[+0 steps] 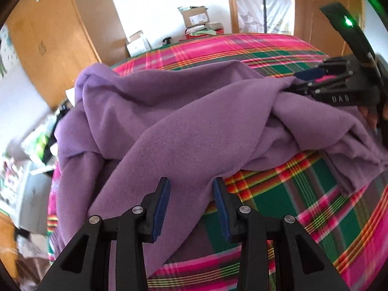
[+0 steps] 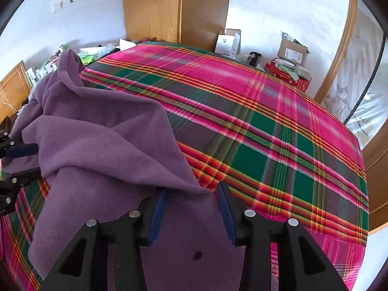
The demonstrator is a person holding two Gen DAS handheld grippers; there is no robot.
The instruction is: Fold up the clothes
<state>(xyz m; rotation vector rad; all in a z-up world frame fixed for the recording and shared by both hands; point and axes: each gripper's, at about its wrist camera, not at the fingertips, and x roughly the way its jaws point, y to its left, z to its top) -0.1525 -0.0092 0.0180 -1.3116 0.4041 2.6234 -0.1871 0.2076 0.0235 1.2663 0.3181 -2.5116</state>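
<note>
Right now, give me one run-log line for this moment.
garment: purple fleece crumpled on plaid bed | left hand-held gripper: open over fleece | right hand-held gripper: open over fleece

We count one purple fleece garment (image 1: 184, 121), crumpled in a single heap on one bed, which is covered by one plaid bedspread (image 2: 266, 111). We see two grippers: the left gripper (image 1: 191, 201) and the right gripper (image 2: 191, 212), each with two blue-padded fingers. Behind the bed we count one tall wooden wardrobe (image 2: 155, 7), one open white box (image 2: 228, 41), one brown cardboard box (image 2: 292, 49) and one red box (image 2: 288, 75) beneath it.
</note>
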